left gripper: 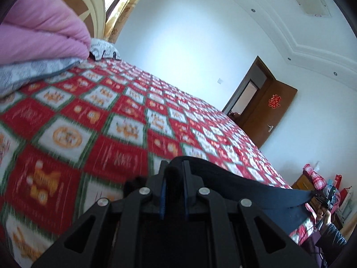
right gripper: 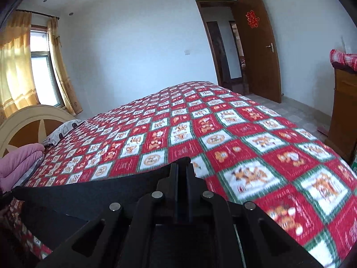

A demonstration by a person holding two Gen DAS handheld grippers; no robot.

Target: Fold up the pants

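The left gripper (left gripper: 174, 167) pinched one end of the dark pants (left gripper: 245, 187), and the right gripper (right gripper: 183, 167) pinched the other end. The pants hung stretched between them above the near edge of the bed (right gripper: 223, 122), with its red checked cover.

The left gripper (left gripper: 175, 174) has its jaws closed on a fold of the dark pants (left gripper: 256, 192), which stretch taut rightward above the bed (left gripper: 111, 120) to the right gripper (left gripper: 323, 198).
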